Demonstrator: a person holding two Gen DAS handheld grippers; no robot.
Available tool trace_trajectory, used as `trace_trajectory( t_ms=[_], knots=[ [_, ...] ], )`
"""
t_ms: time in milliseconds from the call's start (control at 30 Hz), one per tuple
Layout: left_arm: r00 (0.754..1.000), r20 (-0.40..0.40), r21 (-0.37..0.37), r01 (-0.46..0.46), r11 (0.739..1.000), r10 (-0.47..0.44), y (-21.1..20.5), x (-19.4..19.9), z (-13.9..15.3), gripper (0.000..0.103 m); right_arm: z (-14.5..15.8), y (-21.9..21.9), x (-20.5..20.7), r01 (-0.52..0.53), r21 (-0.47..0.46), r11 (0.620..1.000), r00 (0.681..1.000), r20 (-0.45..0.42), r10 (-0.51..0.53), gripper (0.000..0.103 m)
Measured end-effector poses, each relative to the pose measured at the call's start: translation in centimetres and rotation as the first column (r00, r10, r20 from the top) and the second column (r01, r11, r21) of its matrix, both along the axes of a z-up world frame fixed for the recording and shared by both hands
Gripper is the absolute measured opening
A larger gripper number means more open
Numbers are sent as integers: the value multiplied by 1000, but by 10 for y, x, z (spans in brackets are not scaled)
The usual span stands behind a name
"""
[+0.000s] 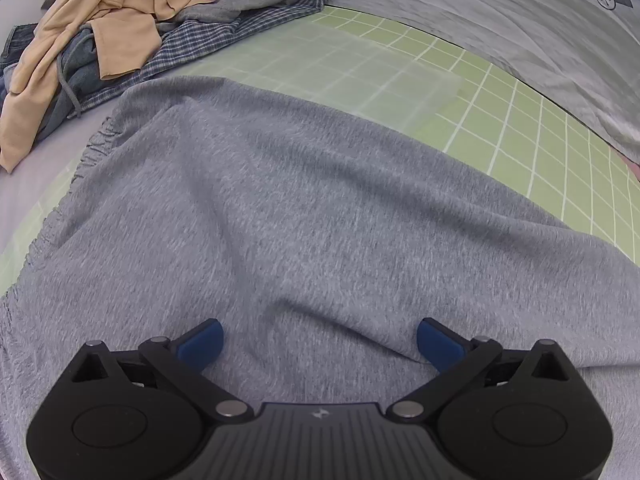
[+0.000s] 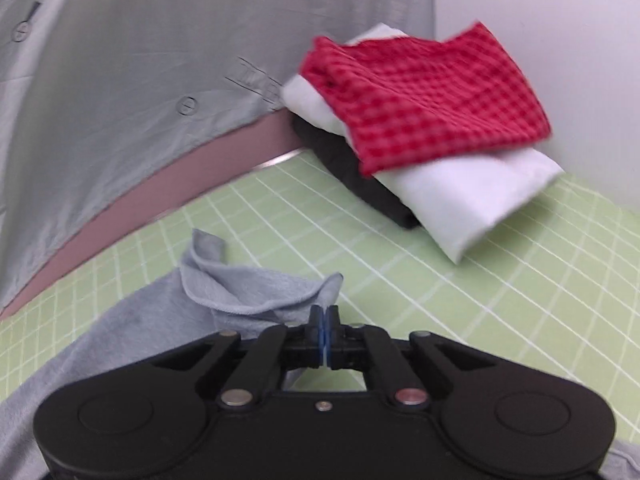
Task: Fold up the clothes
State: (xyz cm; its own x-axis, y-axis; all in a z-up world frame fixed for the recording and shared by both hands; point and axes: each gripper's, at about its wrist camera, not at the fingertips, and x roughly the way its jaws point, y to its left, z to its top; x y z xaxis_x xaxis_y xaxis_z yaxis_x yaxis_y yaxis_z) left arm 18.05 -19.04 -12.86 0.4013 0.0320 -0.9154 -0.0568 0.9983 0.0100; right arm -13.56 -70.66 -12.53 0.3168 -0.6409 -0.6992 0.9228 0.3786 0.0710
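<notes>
We have the grey garment (image 1: 304, 216) spread across the green gridded worktop (image 1: 500, 120), filling the middle of the left view. Our left claw (image 1: 318, 342) hangs wide open over it, holding nothing. Our right claw (image 2: 325, 320) is pinched tight on a corner of the same grey cloth (image 2: 256, 288), which bunches up at 12 o'clock from its tips.

We judge the main risk is the thin pinch slipping if we pull hard, since only a small edge sits between the blue pads. The cloth could also drag crooked while our left claw stays free, leaving creases. A wide swing toward 1 o'clock might knock the folded stack (image 2: 432, 120) of red check, white and dark pieces.

No box or basket shows; the unfolded pile (image 1: 120, 36) lies loose at 10 o'clock in the left view
</notes>
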Motion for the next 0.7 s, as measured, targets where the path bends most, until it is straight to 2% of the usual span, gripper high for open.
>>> trace_trajectory(
  t_ms=[33,100,167,200,367,433,567,600,700],
  knots=[
    [1000,-1,0,1,1000,-1,0,0,0,103,-4,-1,-6,22,5,1000,999,-29,-22,17],
    [1000,0,0,2,1000,-2,0,0,0,103,-5,0,-16,43,16,999,999,-10,-43,32],
    [1000,1,0,0,1000,0,0,0,0,103,-4,1,-22,43,21,999,999,28,-44,35],
    [1000,1,0,0,1000,0,0,0,0,103,-4,1,-17,11,11,1000,1000,18,-11,36],
    [1000,0,0,0,1000,0,-1,0,-1,103,-11,-1,16,-176,-21,984,982,-71,174,40],
    [1000,0,0,1,1000,-1,0,0,-1,103,-17,-3,27,-217,-19,976,971,-111,214,45],
    [1000,-1,0,2,1000,-2,0,1,-1,103,-23,-9,39,-275,-22,961,950,-161,268,45],
    [1000,-1,0,2,1000,-2,0,1,-1,103,-23,-11,39,-290,-20,957,946,-158,284,40],
    [1000,-1,0,4,1000,-4,0,1,-1,103,-24,-14,40,-347,13,938,926,-153,345,0]
  ],
)
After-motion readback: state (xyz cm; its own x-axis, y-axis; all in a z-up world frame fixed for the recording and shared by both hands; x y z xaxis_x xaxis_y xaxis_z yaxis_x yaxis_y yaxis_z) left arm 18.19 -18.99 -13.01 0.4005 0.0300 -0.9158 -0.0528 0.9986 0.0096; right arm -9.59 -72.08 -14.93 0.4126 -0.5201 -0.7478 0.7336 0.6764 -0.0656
